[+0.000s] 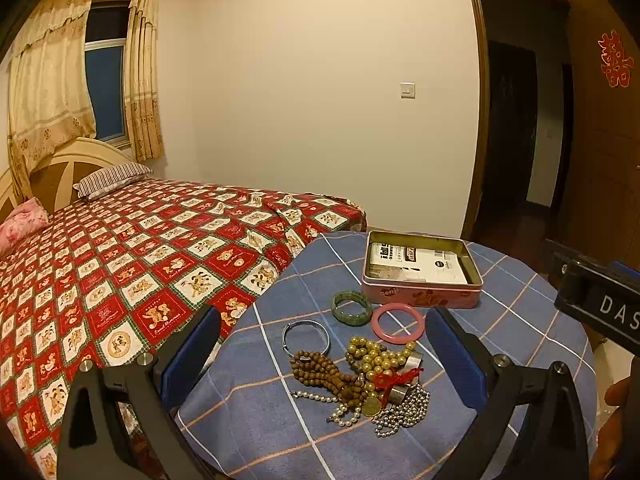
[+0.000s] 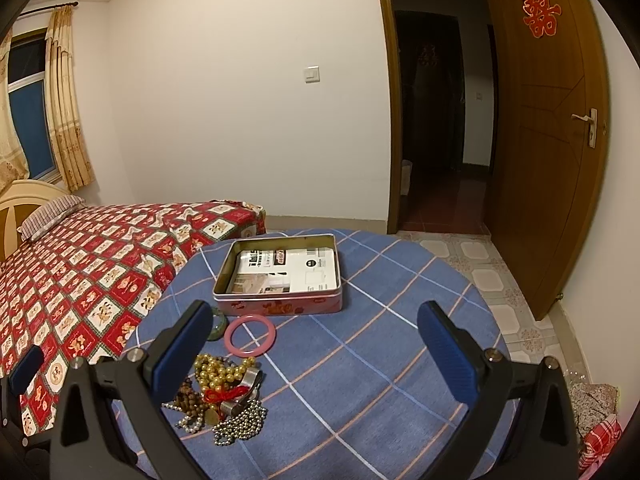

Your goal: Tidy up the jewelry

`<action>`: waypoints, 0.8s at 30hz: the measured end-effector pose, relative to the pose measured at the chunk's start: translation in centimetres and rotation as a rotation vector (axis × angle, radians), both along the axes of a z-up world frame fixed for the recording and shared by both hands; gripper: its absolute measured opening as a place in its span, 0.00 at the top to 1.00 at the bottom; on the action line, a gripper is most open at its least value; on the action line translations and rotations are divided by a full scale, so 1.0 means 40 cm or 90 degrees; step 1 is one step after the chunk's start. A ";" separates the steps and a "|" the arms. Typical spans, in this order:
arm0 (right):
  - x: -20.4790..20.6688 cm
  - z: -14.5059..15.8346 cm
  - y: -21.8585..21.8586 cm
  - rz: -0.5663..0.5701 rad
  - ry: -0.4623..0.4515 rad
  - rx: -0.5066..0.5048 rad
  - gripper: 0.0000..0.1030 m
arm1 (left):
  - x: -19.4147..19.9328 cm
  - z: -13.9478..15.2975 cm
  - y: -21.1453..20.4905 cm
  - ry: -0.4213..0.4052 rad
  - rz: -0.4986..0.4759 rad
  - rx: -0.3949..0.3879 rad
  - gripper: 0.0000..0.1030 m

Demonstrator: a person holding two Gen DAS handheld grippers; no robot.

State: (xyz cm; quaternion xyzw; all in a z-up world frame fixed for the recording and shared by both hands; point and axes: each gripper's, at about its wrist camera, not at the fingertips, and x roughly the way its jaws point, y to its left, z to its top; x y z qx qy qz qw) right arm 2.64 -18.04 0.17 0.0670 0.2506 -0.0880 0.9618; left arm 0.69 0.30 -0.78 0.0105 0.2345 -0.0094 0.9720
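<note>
Both grippers held above the near edge of the round worktop (image 2: 400, 280), blue plaid cloth over it, neither touching anything. Left gripper (image 1: 324, 344) with jaws spread wide, framing the jewelry pile as if lining up a first pick; right gripper (image 2: 316, 344) likewise spread and empty, aimed more at bare cloth with the pile by its left finger. Open pink tin (image 1: 420, 294) parked at the far side, lid off, a printed white card lying inside, most likely the destination and set there within reach of both. Just in front of the tin, three bangles lying flat and apart: one green bangle (image 1: 351, 307), one pink bangle (image 1: 397, 323), one silver bangle (image 1: 306, 334). Nearer, a tangled heap: one strand of brown wooden beads (image 1: 320, 372), one of gold pearl beads (image 1: 374, 356), one silver ball chain (image 1: 404, 410), one thin pearl strand (image 1: 340, 408), plus a red cord (image 1: 394, 380) knotted round a small metal piece. Loose bangles probably easiest first; heap likely to drag its neighbours. Nothing yet in the tin but the card.
</note>
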 end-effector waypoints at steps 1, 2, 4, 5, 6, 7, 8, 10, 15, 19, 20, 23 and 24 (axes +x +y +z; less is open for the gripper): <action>-0.001 -0.002 0.000 0.000 0.000 0.000 0.00 | 0.001 0.000 0.000 0.001 0.000 0.000 0.01; -0.001 -0.005 0.001 0.000 0.001 0.001 0.00 | 0.001 -0.001 -0.001 0.001 0.000 0.000 0.01; -0.003 -0.007 0.003 0.000 0.002 0.001 0.00 | 0.003 -0.001 -0.001 0.003 -0.001 -0.001 0.01; 0.000 -0.006 0.002 0.000 0.002 0.000 0.00 | 0.003 -0.002 -0.001 0.003 -0.001 -0.001 0.01; 0.001 -0.006 0.002 0.000 0.002 0.000 0.00 | 0.003 -0.001 -0.002 0.002 -0.001 -0.001 0.01; 0.000 -0.008 0.001 0.000 0.003 0.001 0.00 | 0.003 -0.002 0.000 0.002 -0.001 -0.001 0.01; -0.001 -0.009 0.001 0.001 0.003 0.001 0.00 | 0.003 -0.002 0.000 0.002 0.000 -0.001 0.01; 0.000 -0.009 0.002 0.001 0.003 0.000 0.00 | 0.004 -0.003 -0.001 0.003 -0.001 -0.002 0.01; 0.012 -0.014 0.003 0.004 0.013 0.001 0.00 | 0.011 -0.008 0.001 0.008 -0.001 -0.003 0.01; 0.017 -0.018 0.003 0.005 0.020 0.001 0.00 | 0.021 -0.018 0.004 0.014 0.000 -0.003 0.01; 0.019 -0.020 0.004 0.005 0.022 0.001 0.00 | 0.023 -0.021 0.006 0.016 0.000 -0.003 0.01; 0.031 -0.023 0.005 0.007 0.031 -0.002 0.00 | 0.033 -0.032 0.009 0.022 0.002 -0.002 0.01; 0.033 -0.027 0.006 0.009 0.034 -0.002 0.00 | 0.037 -0.036 0.011 0.025 0.003 -0.002 0.01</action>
